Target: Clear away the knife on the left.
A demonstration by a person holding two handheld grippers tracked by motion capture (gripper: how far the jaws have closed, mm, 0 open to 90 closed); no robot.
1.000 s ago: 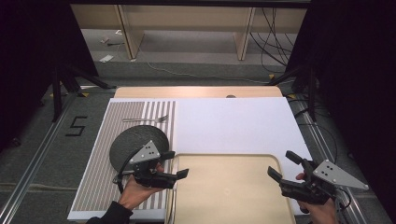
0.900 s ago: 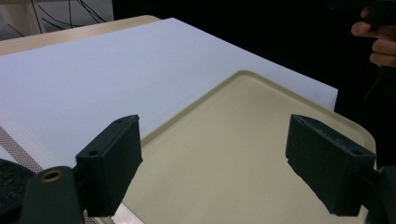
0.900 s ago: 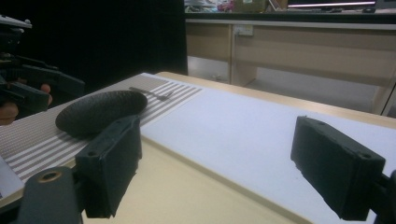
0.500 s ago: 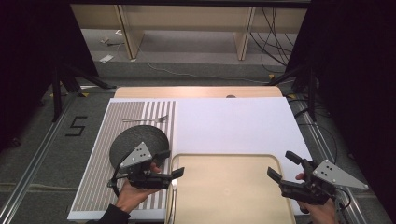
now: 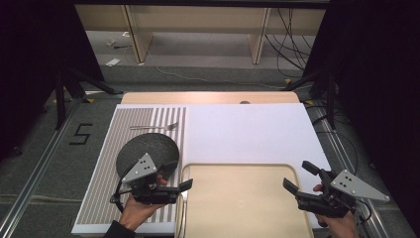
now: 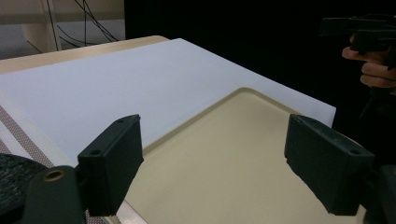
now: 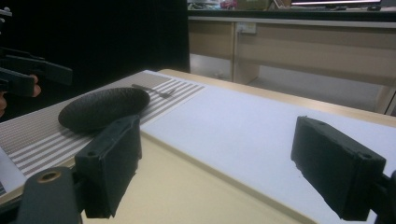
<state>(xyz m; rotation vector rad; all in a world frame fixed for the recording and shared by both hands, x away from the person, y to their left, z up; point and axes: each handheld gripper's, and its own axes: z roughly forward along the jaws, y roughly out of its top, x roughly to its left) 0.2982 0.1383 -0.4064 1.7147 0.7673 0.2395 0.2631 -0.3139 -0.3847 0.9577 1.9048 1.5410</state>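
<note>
Both pairs of jaws stand wide apart with nothing between them; the left gripper (image 5: 184, 185) shows its two black blocks parted over the near left corner of the tray (image 5: 237, 171), and the right gripper (image 5: 297, 179) shows the same gap at the tray's right edge, so neither holds anything yet. The dark plate (image 5: 147, 151) lies flat on the striped mat (image 5: 106, 163), just behind and beside the left gripper, close enough that it reads as the thing nearest to hand; from above the gripper's grey top plate overlaps the plate's near rim, so I cannot tell whether they touch or merely line up. A fork (image 5: 154, 127) lies beyond the plate on the same mat, apart from it. The tray sits bare on the white sheet (image 5: 247, 131), near the person, which suits it as a place to receive things, though that is a judgement.

The left hand (image 5: 138, 208) comes in low from the bottom, wrist level, jaws pointing right across the tray corner rather than at the plate. The right hand (image 5: 341, 225) is held off the tray's right edge, jaws angled left and forward, hovering clear of the table.
</note>
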